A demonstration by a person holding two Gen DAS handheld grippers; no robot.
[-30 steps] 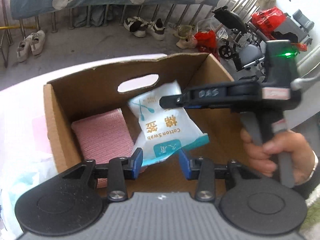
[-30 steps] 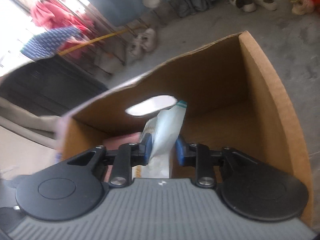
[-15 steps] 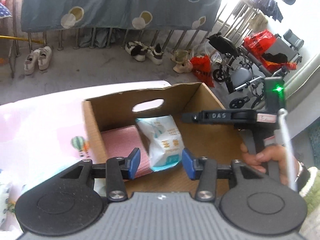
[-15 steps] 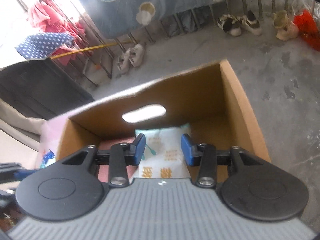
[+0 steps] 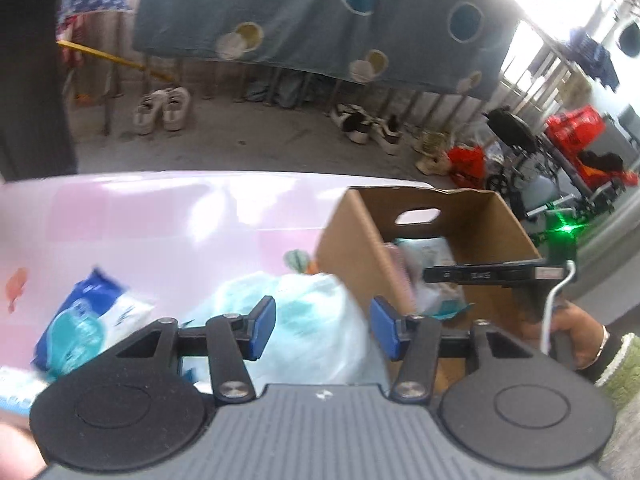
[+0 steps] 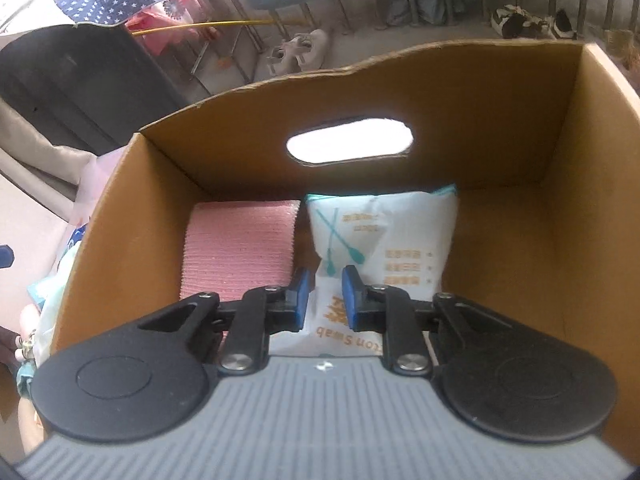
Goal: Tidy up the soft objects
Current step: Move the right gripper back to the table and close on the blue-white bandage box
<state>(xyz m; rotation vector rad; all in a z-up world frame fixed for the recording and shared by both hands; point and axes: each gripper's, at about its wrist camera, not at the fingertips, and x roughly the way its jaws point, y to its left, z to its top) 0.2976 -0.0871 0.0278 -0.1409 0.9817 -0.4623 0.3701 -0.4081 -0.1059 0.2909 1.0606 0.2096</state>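
A cardboard box [image 6: 472, 92] with a handle slot holds a pink cloth [image 6: 240, 252] on the left and a white cotton swab pack [image 6: 392, 232] lying flat beside it. My right gripper [image 6: 324, 300] hangs over the box above the pack, jaws a little apart and empty. In the left wrist view the box [image 5: 348, 240] stands at the right of a pink table [image 5: 140, 216]. My left gripper [image 5: 322, 328] is open and empty above a pale blue-white plastic bag [image 5: 304, 320]. A blue and white tissue pack [image 5: 92, 320] lies to its left. The right gripper [image 5: 480, 274] shows over the box.
The table's far edge drops to a concrete floor with shoes [image 5: 164, 108], a rail hung with a blue dotted sheet [image 5: 320, 20], and a wheelchair [image 5: 516, 136] and red bags [image 5: 464, 164] at the right. A dark cabinet [image 6: 72, 76] stands left of the box.
My right gripper has let go of the cotton swab pack, which now lies flat in the box. My left gripper has swung left from the box to over the plastic bag.
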